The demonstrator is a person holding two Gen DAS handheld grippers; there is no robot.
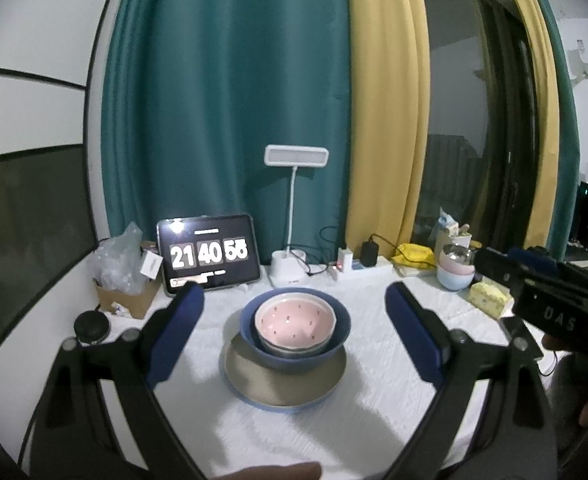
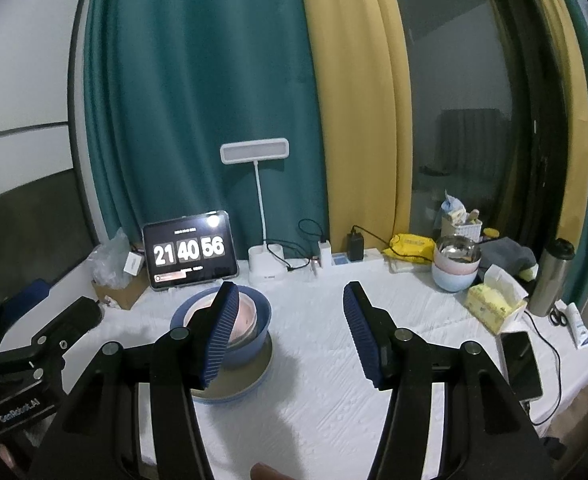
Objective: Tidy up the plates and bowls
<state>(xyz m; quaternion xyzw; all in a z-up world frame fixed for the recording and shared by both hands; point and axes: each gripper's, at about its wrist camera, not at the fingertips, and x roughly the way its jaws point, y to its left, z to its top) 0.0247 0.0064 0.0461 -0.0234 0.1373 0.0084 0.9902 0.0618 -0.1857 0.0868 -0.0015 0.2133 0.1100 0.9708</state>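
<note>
Rear of scene: a teal curtain [image 1: 230, 112] hangs beside a yellow curtain [image 1: 386, 120]. To the right, a dark-framed window [image 2: 462, 120] shows a dim reflection. The left wall [image 1: 26, 120] is white above and dark grey below, divided by black trim. The worktop [image 2: 334, 360] carries a white textured cover. A white desk lamp [image 1: 296, 156] stands upright at the rear edge, head unlit. Ambient light is low.

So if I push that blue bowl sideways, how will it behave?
The blue bowl looks glazed and stiff, so probably slippery and breakable. It sits on the plate with a pink bowl nested inside, so it may slide and carry that along.
</note>
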